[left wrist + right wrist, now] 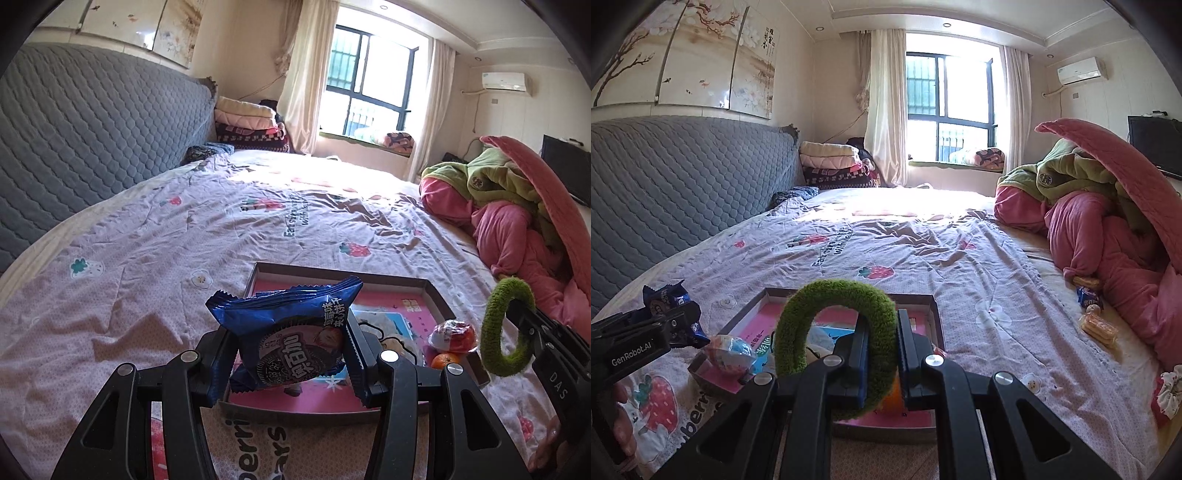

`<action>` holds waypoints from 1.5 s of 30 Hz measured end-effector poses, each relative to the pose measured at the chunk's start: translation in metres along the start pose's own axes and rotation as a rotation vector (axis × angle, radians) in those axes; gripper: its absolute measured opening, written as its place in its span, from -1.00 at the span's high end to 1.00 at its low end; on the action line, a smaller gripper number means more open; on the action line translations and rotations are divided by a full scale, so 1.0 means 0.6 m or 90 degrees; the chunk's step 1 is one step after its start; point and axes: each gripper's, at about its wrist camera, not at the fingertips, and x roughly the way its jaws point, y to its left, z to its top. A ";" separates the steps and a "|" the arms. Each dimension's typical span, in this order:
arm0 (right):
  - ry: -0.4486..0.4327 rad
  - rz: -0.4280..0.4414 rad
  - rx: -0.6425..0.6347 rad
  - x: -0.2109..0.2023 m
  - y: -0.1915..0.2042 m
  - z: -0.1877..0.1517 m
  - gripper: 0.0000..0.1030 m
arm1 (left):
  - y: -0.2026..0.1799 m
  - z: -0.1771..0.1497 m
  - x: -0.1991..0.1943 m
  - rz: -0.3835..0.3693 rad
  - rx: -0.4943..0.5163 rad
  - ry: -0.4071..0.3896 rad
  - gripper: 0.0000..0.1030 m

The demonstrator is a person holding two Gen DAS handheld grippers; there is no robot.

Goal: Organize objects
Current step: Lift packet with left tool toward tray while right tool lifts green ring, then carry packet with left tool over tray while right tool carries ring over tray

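Note:
A shallow cardboard box (436, 295) with a pink printed bottom lies on the bed; its far rim (849, 293) shows in the right wrist view too. My left gripper (291, 350) is shut on a blue cookie packet (291, 332), held above the box's near left part. Over the box's near right part, my right gripper (881, 354) is shut on a fuzzy green hair ring (834, 325). That ring (495, 328) and the right gripper (524, 317) also appear at the right of the left wrist view. Inside the box lie a foil-wrapped egg (452, 336) and a small orange (443, 361).
More snack packets lie on the bed's right side: a blue one (1089, 297) and a biscuit pack (1099, 328). A floral scrunchie (1169, 391) lies at the far right. A heap of pink and green bedding (1100, 206) fills the right; a grey quilted headboard (92, 122) runs along the left.

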 end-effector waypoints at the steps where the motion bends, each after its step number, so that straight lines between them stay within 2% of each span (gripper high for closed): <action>1: -0.001 0.000 0.000 0.001 0.001 0.001 0.74 | -0.002 0.001 0.000 -0.002 0.002 -0.001 -0.04; 12: 0.004 0.006 0.000 0.022 0.007 0.009 0.74 | -0.026 0.023 0.019 -0.011 0.011 -0.006 -0.04; 28: -0.004 -0.008 -0.003 0.062 -0.018 0.040 0.74 | -0.014 0.055 0.064 -0.006 0.005 0.002 -0.04; 37: 0.006 -0.006 0.004 0.080 -0.025 0.037 0.74 | -0.015 0.041 0.087 0.002 0.024 0.018 -0.04; 45: 0.031 -0.012 -0.007 0.092 -0.027 0.018 0.74 | -0.028 0.017 0.105 -0.012 0.043 0.049 -0.04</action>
